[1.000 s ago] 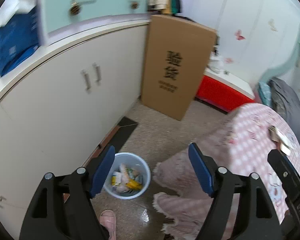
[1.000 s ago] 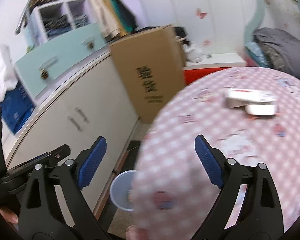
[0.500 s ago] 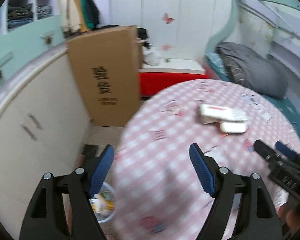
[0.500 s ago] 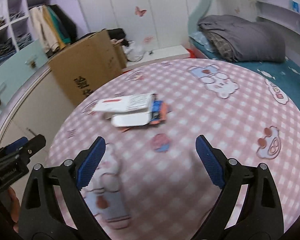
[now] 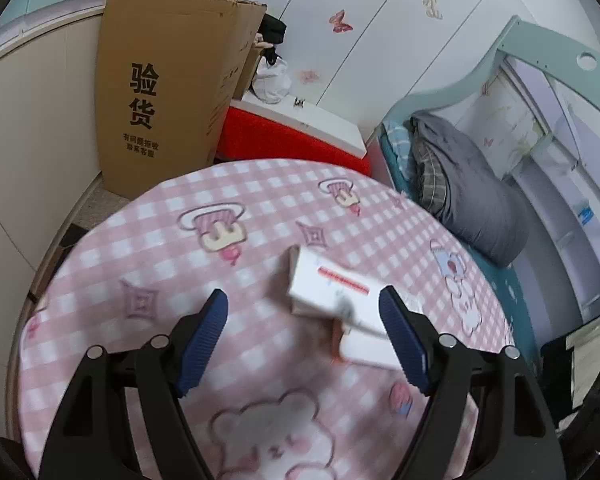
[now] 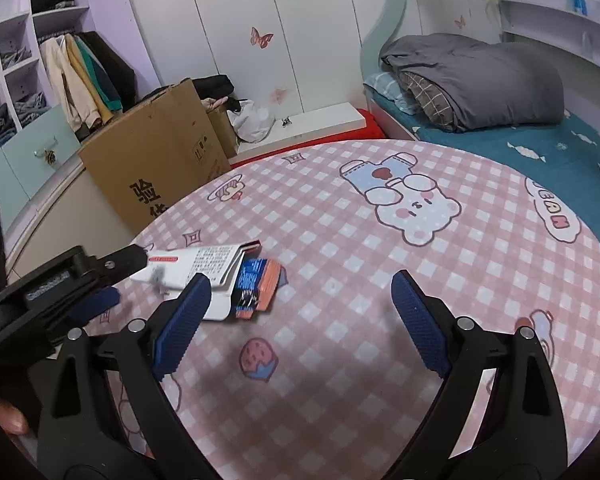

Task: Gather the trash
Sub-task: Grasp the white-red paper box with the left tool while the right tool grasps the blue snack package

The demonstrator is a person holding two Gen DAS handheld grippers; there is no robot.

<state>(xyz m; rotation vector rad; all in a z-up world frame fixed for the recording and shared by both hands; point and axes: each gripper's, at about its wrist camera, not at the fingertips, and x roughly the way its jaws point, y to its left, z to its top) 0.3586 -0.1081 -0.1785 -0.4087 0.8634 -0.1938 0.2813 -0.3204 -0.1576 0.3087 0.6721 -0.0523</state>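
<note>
A small pile of trash lies on the round table with the pink checked cloth [image 6: 380,280]: a white carton with a red stripe [image 5: 332,288] [image 6: 196,266] on top of another white box [image 5: 364,348], with a blue and orange wrapper [image 6: 260,288] beside it. My left gripper [image 5: 312,344] is open and empty, its fingers just short of the white carton; it also shows in the right wrist view [image 6: 112,276], touching the carton's left end. My right gripper [image 6: 296,320] is open and empty above the cloth, to the right of the pile.
A tall cardboard box [image 5: 160,92] leans against cream cabinets [image 5: 28,120] left of the table. A red bench with a white top [image 5: 296,132] stands behind. A bed with a grey duvet [image 6: 480,80] lies on the right.
Both grippers swung from the floor bin and cabinets up over the table. The left gripper has closed in on the white carton. Both stay open.
</note>
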